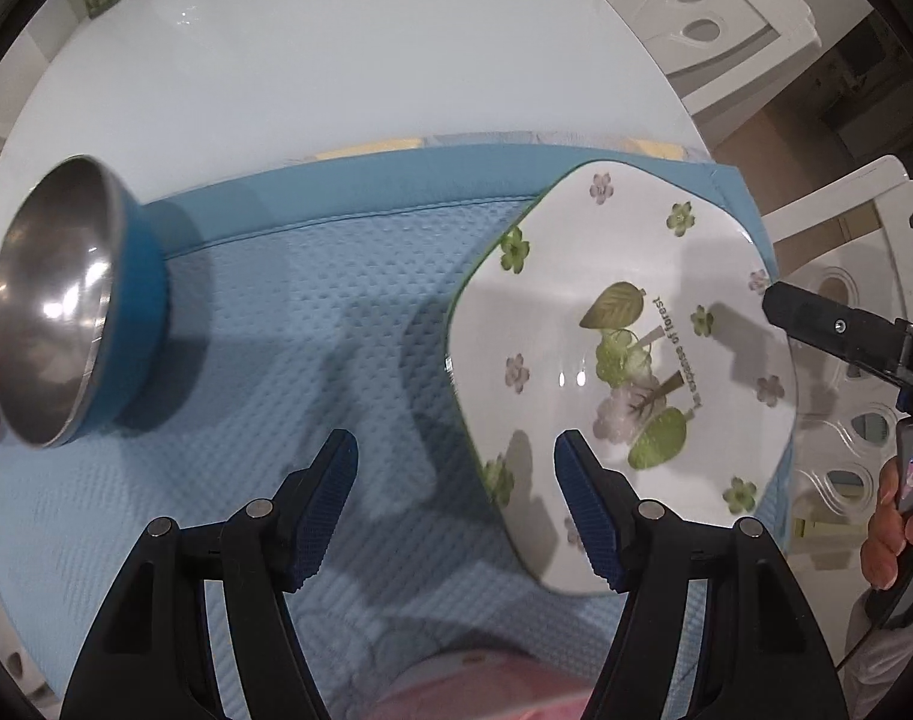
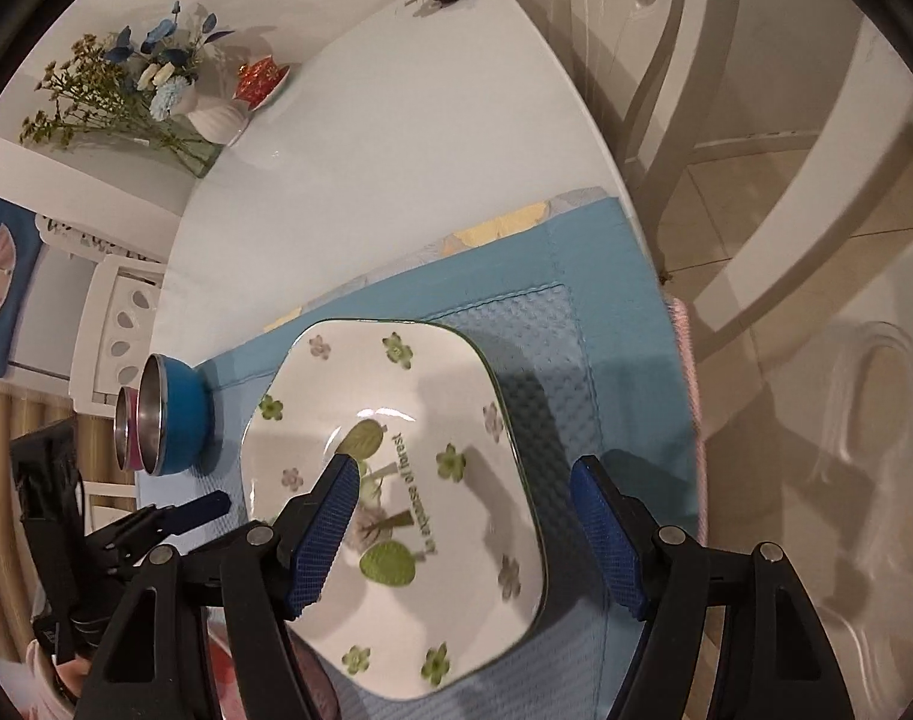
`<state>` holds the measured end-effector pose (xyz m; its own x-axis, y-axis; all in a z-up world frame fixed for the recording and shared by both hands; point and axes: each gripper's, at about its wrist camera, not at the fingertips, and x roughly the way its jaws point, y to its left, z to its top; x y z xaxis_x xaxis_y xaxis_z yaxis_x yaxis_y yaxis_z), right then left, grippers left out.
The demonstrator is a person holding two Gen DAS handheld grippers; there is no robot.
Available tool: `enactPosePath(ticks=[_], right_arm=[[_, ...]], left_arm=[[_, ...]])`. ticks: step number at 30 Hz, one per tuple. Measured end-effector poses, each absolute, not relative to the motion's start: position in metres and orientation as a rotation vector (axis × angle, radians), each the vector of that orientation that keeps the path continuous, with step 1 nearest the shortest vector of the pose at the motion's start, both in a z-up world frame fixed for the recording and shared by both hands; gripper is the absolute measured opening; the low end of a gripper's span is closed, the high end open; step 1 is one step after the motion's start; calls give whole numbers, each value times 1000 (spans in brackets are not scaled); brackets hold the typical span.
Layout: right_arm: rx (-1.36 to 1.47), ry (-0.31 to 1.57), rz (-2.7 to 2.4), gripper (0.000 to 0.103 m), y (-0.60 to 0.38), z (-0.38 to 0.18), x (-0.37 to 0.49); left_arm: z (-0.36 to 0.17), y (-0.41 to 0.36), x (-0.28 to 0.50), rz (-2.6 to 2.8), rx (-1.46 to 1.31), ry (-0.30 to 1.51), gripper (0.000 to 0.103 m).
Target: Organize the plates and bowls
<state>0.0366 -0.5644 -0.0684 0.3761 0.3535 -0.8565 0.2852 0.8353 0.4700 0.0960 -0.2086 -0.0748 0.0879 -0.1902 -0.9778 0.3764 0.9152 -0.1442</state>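
On the blue quilted mat (image 1: 348, 312) that covers the near end of the white table (image 1: 288, 72), I have the floral plate (image 1: 624, 360) lying flat, text side up. Blue steel bowl (image 1: 78, 312) stands well apart at the mat's left edge, with a pink steel bowl (image 2: 125, 429) right behind it; from this angle I can't tell if they touch or are nested.

Left gripper (image 1: 456, 504): jaws spread wide, nothing between them, hovering over bare mat with its right finger over the plate's near rim. Right gripper (image 2: 465, 528): also released and empty, jaws straddling the plate's right half from above, no contact that I can see. My read is that both sit on the plate because it's the next piece to shift toward the bowls, but neither has committed.

Legible print on the plate: "...of forest" in green; the words before it look like "La expanse", blurred. No brand marks on the bowls.

Flower vase (image 2: 210, 114) and red dish (image 2: 263, 79) sit at the far end, out of the way
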Motion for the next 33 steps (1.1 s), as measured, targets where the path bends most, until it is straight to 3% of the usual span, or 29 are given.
enactPosePath(ticks=[4, 9, 16, 33], right_arm=[[623, 1227, 74, 70, -566, -85, 44], [617, 1205, 115, 59, -565, -92, 47], [626, 1198, 164, 45, -559, -95, 53], [767, 1095, 203, 46, -566, -73, 43]], left_arm=[[-84, -214, 98, -425, 163, 1437, 64], [-91, -217, 100, -434, 167, 1433, 60], [-85, -213, 98, -478, 138, 1410, 33], [-72, -210, 96, -480, 95, 1398, 33]])
